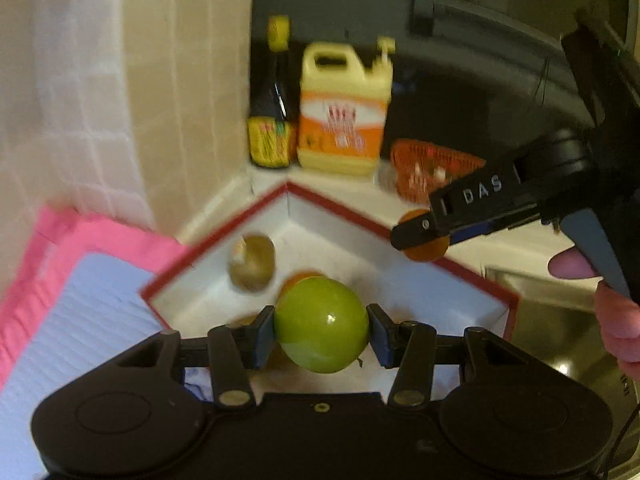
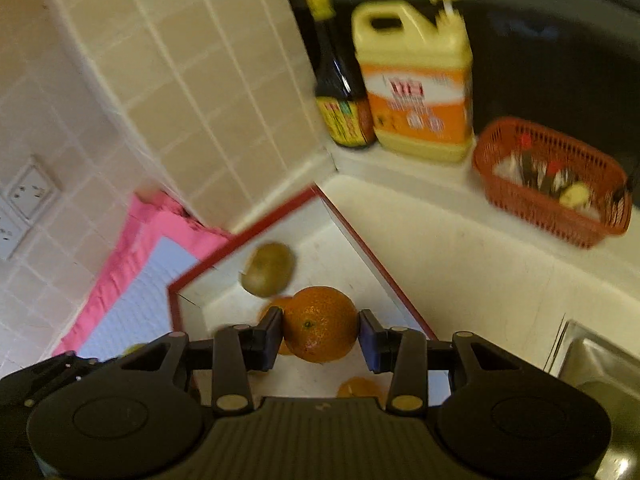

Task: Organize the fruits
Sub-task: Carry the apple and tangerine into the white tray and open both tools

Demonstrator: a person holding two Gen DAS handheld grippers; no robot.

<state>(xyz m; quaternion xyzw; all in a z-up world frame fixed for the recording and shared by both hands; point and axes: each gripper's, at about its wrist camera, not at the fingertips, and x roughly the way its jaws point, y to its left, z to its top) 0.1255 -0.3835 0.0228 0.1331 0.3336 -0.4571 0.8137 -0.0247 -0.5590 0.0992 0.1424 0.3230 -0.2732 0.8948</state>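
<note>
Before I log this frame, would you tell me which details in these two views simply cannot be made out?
- Left wrist view: labels on the dark bottle and yellow jug are motion-blurred and unreadable.
- Left wrist view: the orange is mostly hidden by the right gripper.
- Right wrist view: red basket contents are blurred.
- Right wrist view: fruit low in the tray is cut off by the gripper body.

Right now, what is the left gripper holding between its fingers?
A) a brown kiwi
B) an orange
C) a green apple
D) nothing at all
C: in the left wrist view the left gripper has its fingers pressed on both sides of a round green apple above the red-rimmed white tray, while the kiwi lies loose in the tray.
</note>
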